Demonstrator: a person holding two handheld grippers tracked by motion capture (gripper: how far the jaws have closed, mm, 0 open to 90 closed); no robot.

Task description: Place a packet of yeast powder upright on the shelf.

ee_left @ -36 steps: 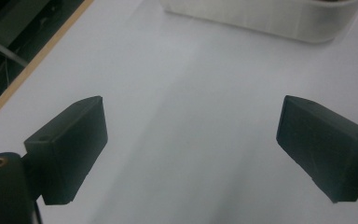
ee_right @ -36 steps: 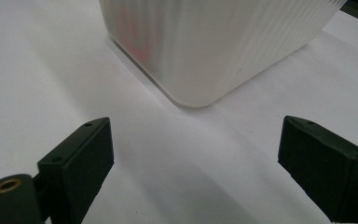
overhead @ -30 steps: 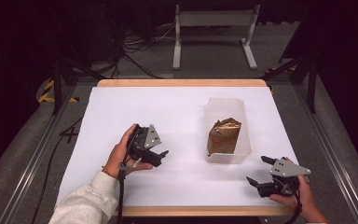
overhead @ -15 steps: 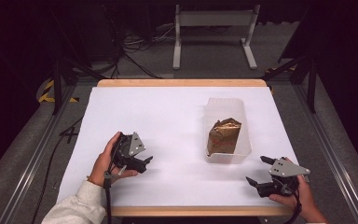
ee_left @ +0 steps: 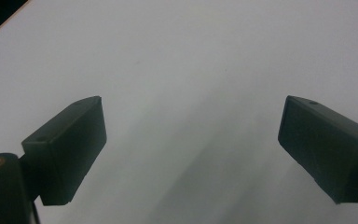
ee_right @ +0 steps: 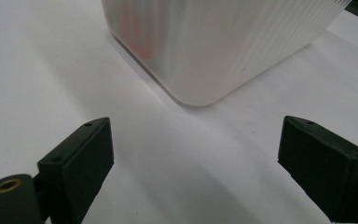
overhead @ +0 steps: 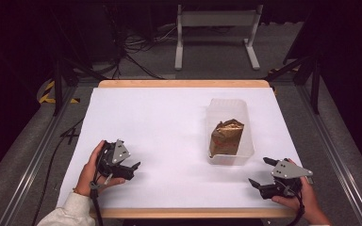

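A clear plastic tub (overhead: 226,103) stands on the right half of the white table (overhead: 160,122), and a crumpled gold-brown foil packet (overhead: 226,137) lies inside it. My left gripper (overhead: 133,170) rests near the front left, held by a hand, jaws apart with nothing between them. In the left gripper view my left gripper (ee_left: 193,100) has bare table between its jaws. My right gripper (overhead: 258,170) sits at the front right, open and empty, just short of the tub's near corner. In the right gripper view my right gripper (ee_right: 196,120) faces the tub (ee_right: 214,42), whose wall shows a red blur.
The wooden table edge (overhead: 184,84) runs along the far side. Beyond it are a white metal stand (overhead: 217,33) and cables on the grey floor. Metal rails (overhead: 37,160) flank the table.
My left gripper has drawn back toward the front left of the table, away from the middle. The right gripper and the tub have stayed put.
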